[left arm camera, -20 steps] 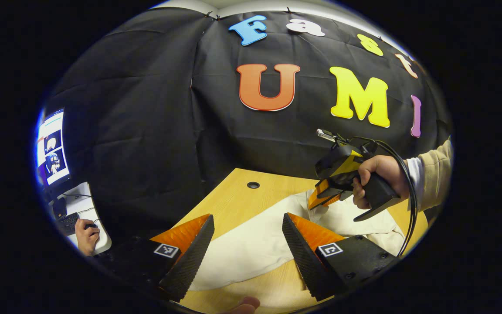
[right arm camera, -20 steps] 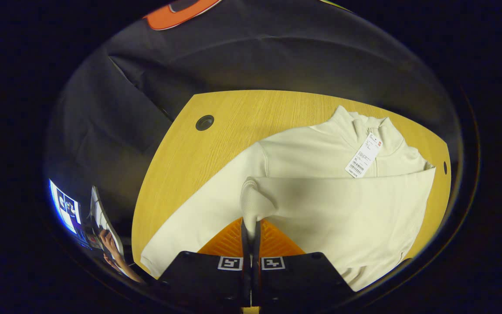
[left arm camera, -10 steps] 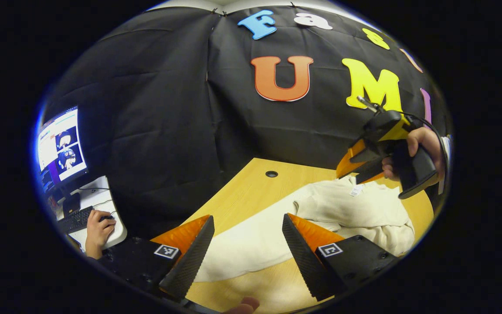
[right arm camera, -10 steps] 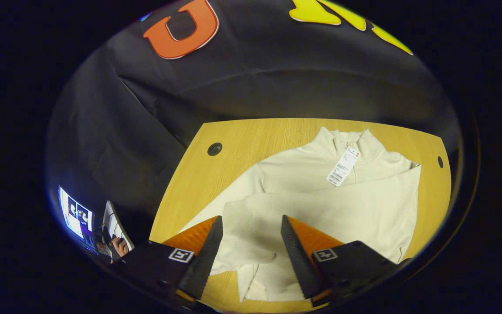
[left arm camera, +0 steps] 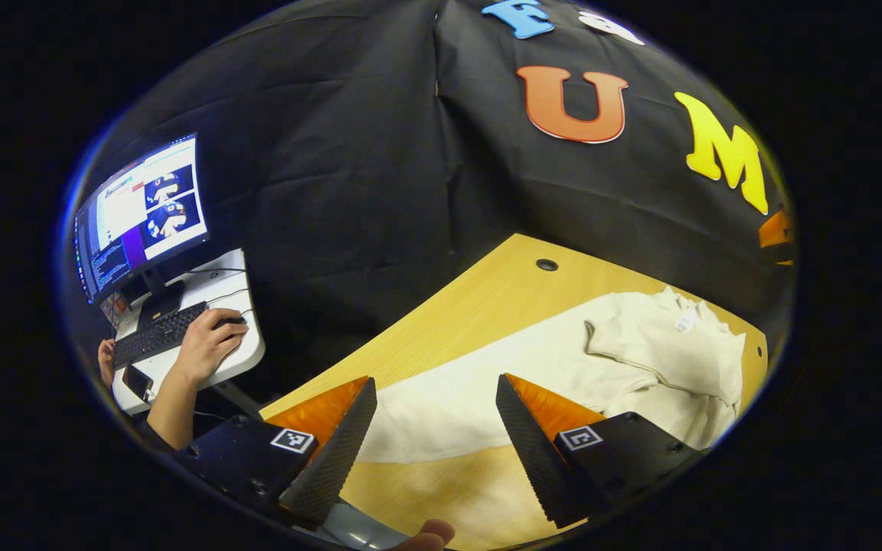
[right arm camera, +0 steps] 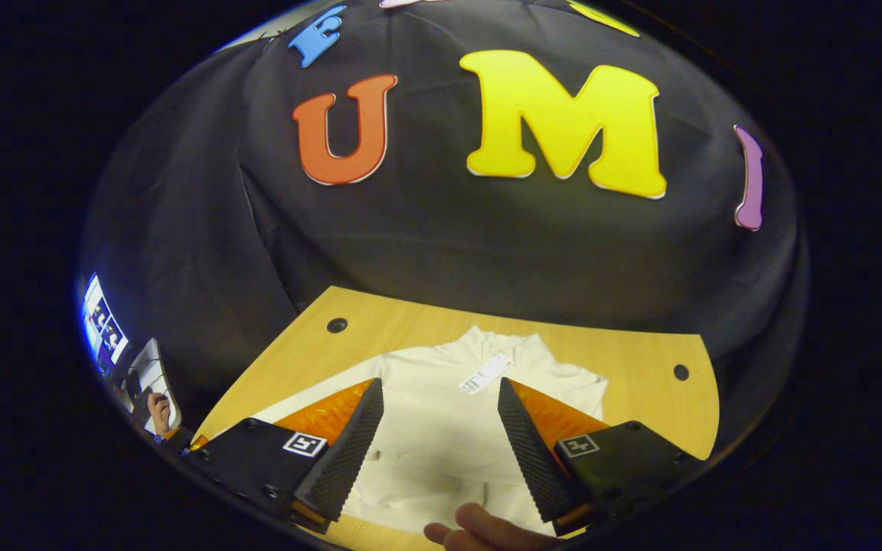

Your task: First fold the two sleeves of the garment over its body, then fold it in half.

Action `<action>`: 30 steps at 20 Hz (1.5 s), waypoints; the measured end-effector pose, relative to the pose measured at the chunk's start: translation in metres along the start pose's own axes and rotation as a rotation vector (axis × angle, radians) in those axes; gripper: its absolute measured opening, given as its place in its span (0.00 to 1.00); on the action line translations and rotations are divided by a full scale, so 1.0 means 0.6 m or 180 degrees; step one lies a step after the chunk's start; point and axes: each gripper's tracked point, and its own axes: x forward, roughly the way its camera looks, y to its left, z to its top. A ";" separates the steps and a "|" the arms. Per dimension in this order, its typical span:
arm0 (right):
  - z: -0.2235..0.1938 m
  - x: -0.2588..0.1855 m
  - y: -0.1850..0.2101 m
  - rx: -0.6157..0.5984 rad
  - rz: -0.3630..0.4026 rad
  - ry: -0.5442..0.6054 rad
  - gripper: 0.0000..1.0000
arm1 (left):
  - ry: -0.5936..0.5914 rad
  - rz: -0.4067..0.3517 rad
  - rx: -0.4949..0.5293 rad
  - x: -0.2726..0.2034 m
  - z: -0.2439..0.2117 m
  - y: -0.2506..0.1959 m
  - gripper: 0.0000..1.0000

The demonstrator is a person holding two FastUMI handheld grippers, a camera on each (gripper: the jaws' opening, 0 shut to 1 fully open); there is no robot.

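Observation:
A cream sweater [right arm camera: 441, 428] lies flat on the wooden table [right arm camera: 625, 352], collar toward the wall, with a white tag [right arm camera: 485, 373] near the neck. My right gripper [right arm camera: 439, 383] hovers open above the sweater's body, nothing between its fingers. In the left gripper view one sleeve [left arm camera: 617, 340] lies folded across the sweater's body [left arm camera: 686, 360], while the other sleeve [left arm camera: 449, 409] stretches out along the table toward me. My left gripper [left arm camera: 435, 380] stands open just above that outstretched sleeve, not touching it.
The table [left arm camera: 487, 291] has a cable hole [left arm camera: 546, 265] near its far edge, and two holes [right arm camera: 336, 325] in the right gripper view. To the left, a monitor [left arm camera: 142, 210] and keyboard [left arm camera: 161, 333] sit on a white desk, a person's hand [left arm camera: 207, 344] on the mouse.
My right gripper let go of the sleeve cuff it held, leaving that sleeve across the body, then opened and drew back and up. My left gripper swung toward the left.

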 end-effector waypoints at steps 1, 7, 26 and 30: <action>0.005 -0.024 -0.014 0.0002 -0.0018 -0.0067 0.93 | 0.0075 0.0115 -0.0032 0.007 -0.010 0.014 1.00; -0.023 -0.157 -0.133 0.0073 -0.0352 -0.0281 0.94 | 0.0696 0.0431 -0.0449 0.043 -0.088 0.043 1.00; -0.128 -0.201 -0.087 -0.0010 -0.0243 0.0093 0.94 | 0.1848 0.0548 -0.1149 0.123 -0.159 0.057 0.81; -0.088 -0.231 -0.103 -0.0019 -0.0366 -0.0198 0.94 | 0.1765 0.0396 -0.1092 0.133 -0.151 0.053 0.49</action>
